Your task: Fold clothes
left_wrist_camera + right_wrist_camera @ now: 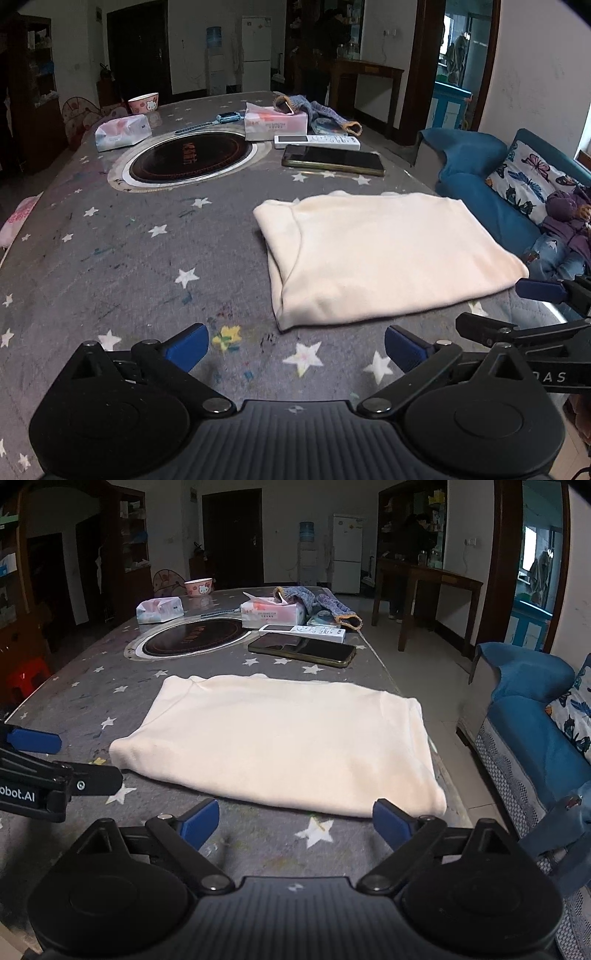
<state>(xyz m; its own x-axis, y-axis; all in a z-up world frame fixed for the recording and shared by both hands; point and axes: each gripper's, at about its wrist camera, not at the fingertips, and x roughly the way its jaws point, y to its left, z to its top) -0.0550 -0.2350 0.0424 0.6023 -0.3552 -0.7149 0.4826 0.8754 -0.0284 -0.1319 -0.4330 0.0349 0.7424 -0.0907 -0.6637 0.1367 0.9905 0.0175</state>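
Cream garment [280, 738] lay folded in a flat rectangle on table [110, 258]. Left gripper [295, 349] and right gripper [293, 821] both spread, holding nothing. Risk: garment sat close to table's right edge w/ phone [303, 650] near; a careless nudge could've undone the fold.

Left gripper [296, 349]: matte black body with a ribbed grey-black centre panel carrying a small logo, lower middle of the frame. Two round black housings with raised discs at lower left and lower right. Black triangular linkage arms joined by silver pivot screws. Fingertips [188, 347] capped in blue pads. White lettering "AS" on a black bar at right edge.

Right gripper [295, 825]: identical build, with black ribbed panel, round housings, silver pivots and blue pads [201, 821]. White lettering "obot.AI" and a small screw on the black bar at left edge.
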